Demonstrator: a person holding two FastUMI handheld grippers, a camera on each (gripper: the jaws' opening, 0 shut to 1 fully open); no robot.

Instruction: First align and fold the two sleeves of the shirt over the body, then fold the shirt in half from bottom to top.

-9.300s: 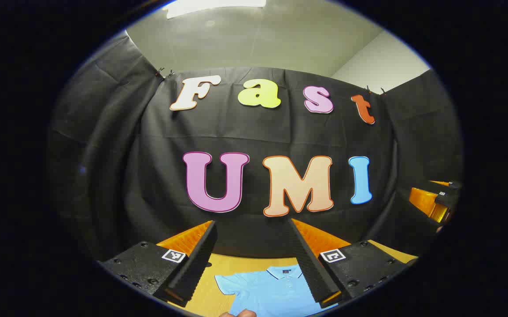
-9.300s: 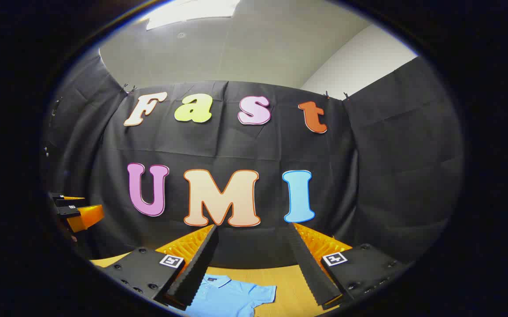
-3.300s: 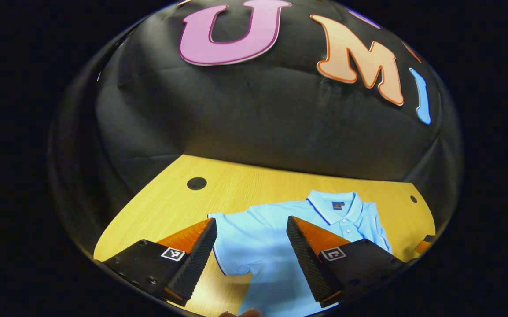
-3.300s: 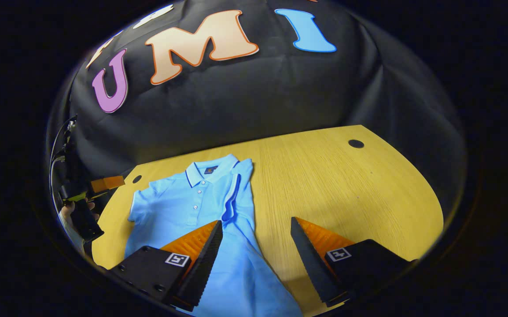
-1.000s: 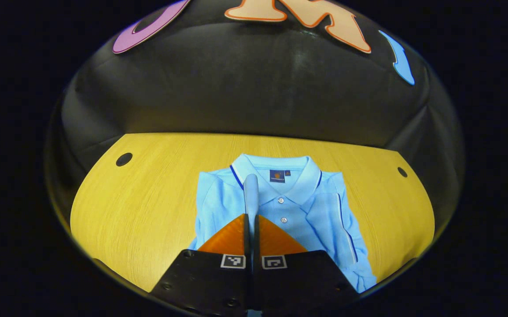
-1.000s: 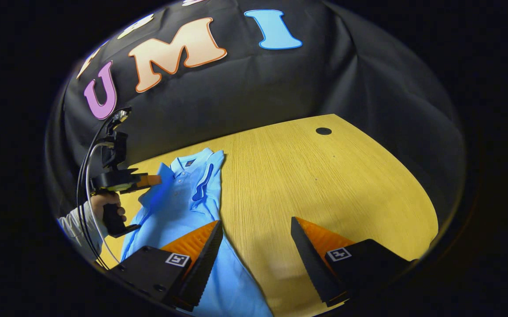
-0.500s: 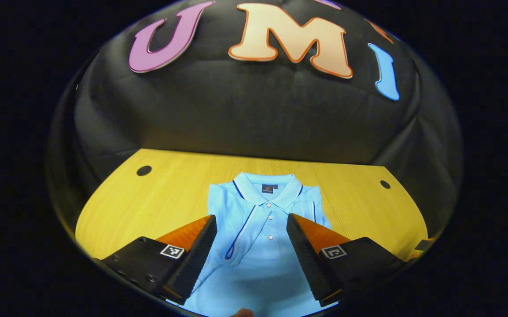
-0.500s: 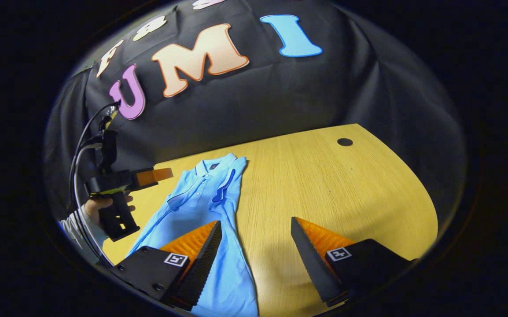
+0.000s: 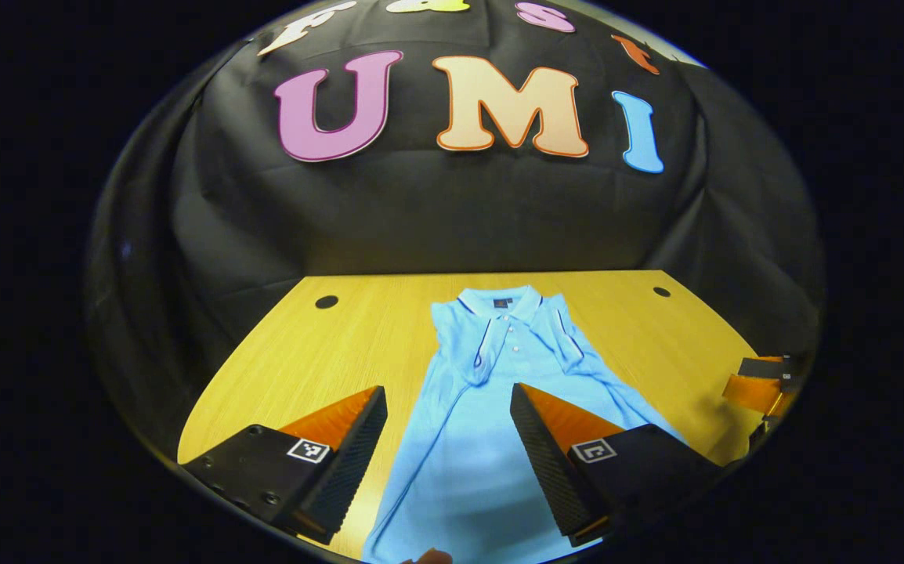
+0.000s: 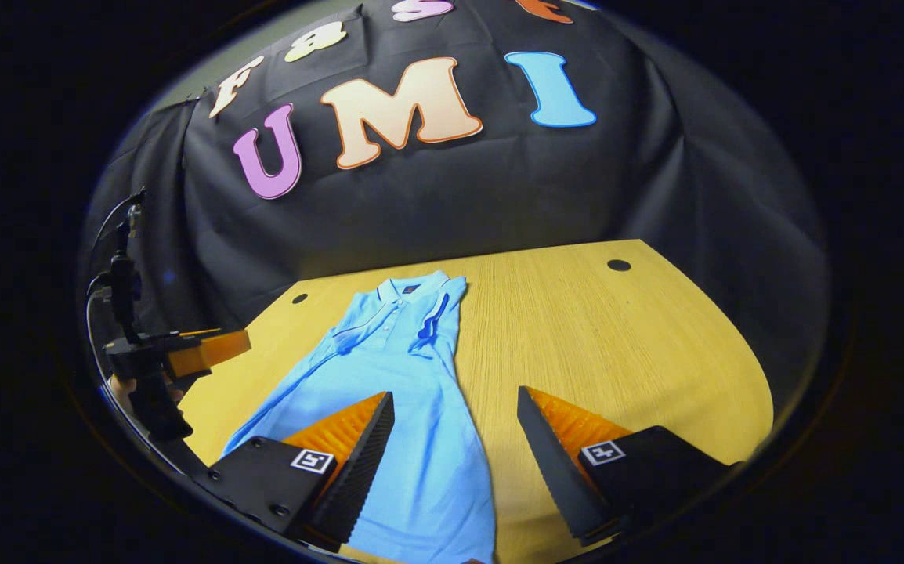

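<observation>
Shirt [image 9: 491, 407] lying on table [image 9: 327, 345], sleeves folded in.
We are holding both grippers, left [image 9: 448, 399] and right [image 10: 456, 407], open above it, gripping nothing.

No legible wording, number or brand to report. Inside the collar of the light-blue shirt [image 9: 460, 454], just a small dark neck patch [image 9: 501, 301], far too small to make out in the left gripper view and no clearer in the right gripper view. On the left gripper [image 9: 446, 388], two square black-and-white coded markers [image 9: 308, 450], one atop each finger block, bearing blocky patterns rather than letters or digits. Same kind of pair on the right gripper [image 10: 455, 392], likewise carrying no readable characters.
</observation>
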